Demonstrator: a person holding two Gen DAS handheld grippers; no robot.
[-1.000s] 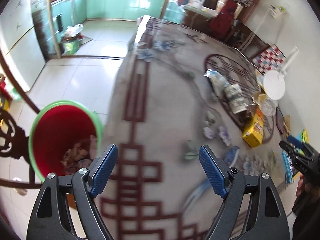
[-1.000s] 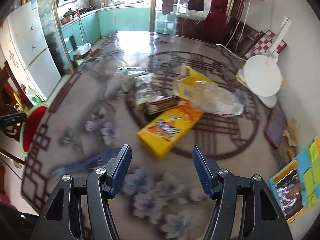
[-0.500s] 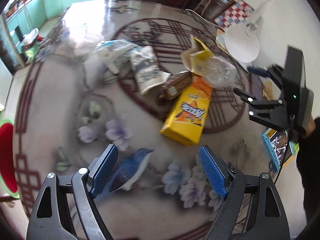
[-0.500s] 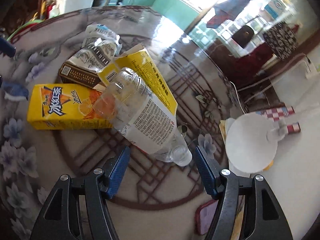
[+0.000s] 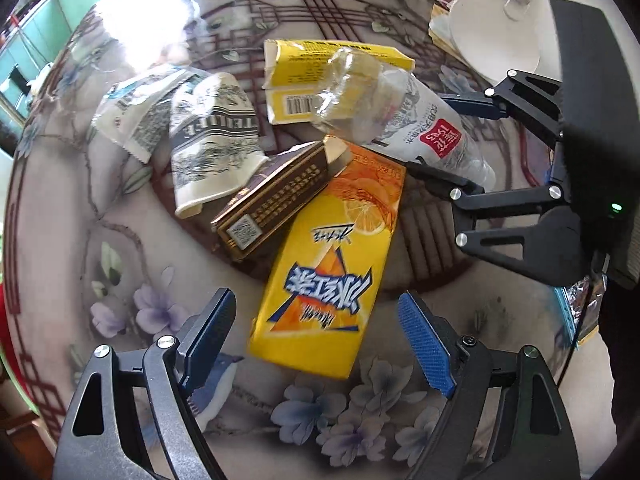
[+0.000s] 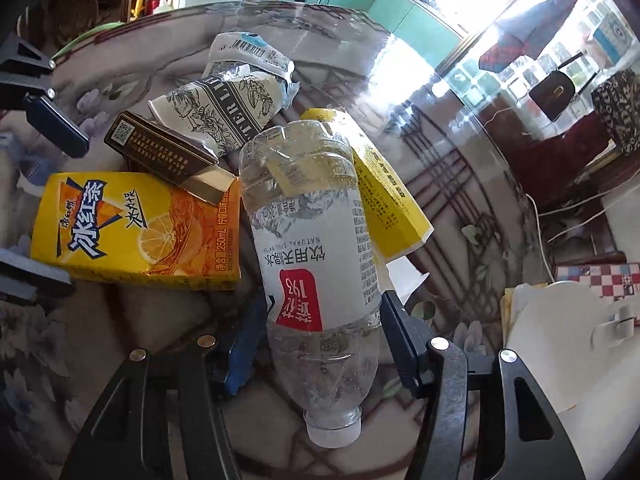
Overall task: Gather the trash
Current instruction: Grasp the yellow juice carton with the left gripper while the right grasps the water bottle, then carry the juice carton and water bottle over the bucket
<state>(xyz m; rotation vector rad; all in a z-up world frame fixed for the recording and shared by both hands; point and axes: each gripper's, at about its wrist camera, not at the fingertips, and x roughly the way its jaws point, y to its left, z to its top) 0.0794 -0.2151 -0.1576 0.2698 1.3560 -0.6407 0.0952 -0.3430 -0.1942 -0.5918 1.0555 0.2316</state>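
Right tongs (image 6: 320,344) closing round clear water bottle (image 6: 312,240), pads flanking lower body, not yet pressing. Left tongs (image 5: 320,340) wide open, empty, above yellow tea carton (image 5: 324,272) on bench (image 5: 60,200). Step in hand: grasping. Next: finish squeeze on bottle, lift clear of yellow box (image 6: 384,208) beneath.

The left hand-held gripper (image 5: 316,342) is made of black plastic. Each side has two flat link arms with long cut-out windows, and round silver screws sit at the joints. Its two fingers (image 5: 426,346) carry blue pads with a fine ribbed texture.

The right hand-held gripper (image 6: 320,344) has the same build: black arms with cut-out windows, silver screw heads, and blue pads on the fingers (image 6: 244,346). Seen from the left wrist camera, this gripper has a tall black block at the back, and a small green light shines on its body. Beside it, at the picture edge, a dark sleeve (image 5: 626,360) is visible.
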